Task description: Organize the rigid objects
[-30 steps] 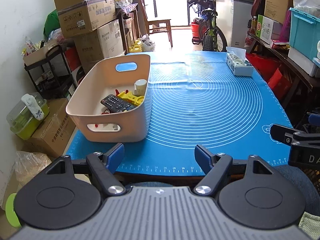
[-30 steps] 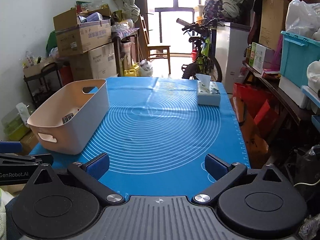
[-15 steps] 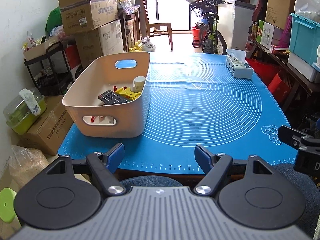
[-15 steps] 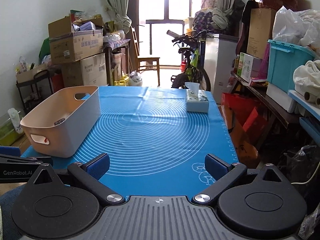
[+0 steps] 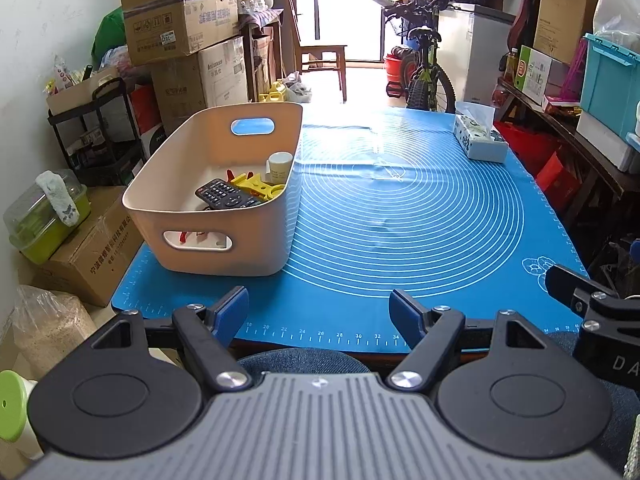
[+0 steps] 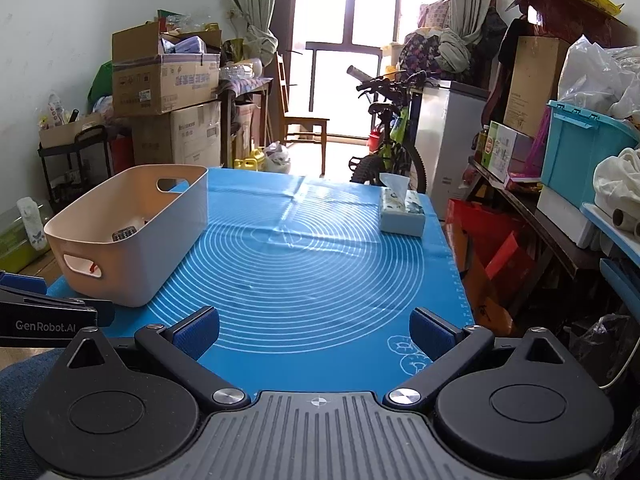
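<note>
We hold both our left gripper and right gripper released and empty at the blue mat's near edge, the black remote already inside the beige plastic bin at its near-left corner, so we judge only a calm withdrawal remains.

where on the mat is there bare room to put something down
Bare mat runs from the beige bin on the left across to the tissue box at the far right corner, and down to the near edge. The bin is crowded: remote, yellow toy, small cup.
</note>
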